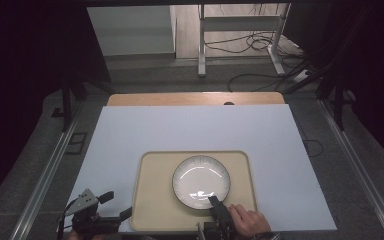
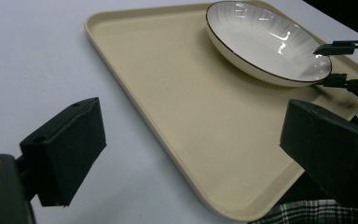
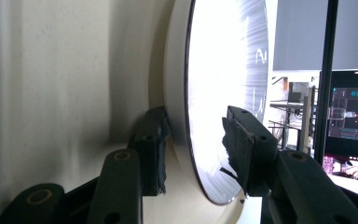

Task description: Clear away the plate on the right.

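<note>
A white ribbed plate (image 1: pixel 201 181) with a dark rim lies on a beige tray (image 1: pixel 155 200) at the near middle of the white table top. My right gripper (image 1: pixel 215 202) is at the plate's near edge. In the right gripper view its jaws straddle the rim of the plate (image 3: pixel 223 70), one pad under it against the tray (image 3: pixel 51 93) and one over it, with small gaps: right gripper (image 3: pixel 193 149) open. My left gripper (image 1: pixel 116 205) stands open by the tray's near left corner, holding nothing. In the left gripper view the left gripper (image 2: pixel 193 126) frames the tray (image 2: pixel 168 84), the plate (image 2: pixel 265 42) and the right gripper (image 2: pixel 338 64).
A white board (image 1: pixel 190 125) covers the table, with a wooden strip (image 1: pixel 195 98) at its far edge. Bare board lies left, right and beyond the tray. A metal frame (image 1: pixel 240 35) and cables stand on the floor past the table.
</note>
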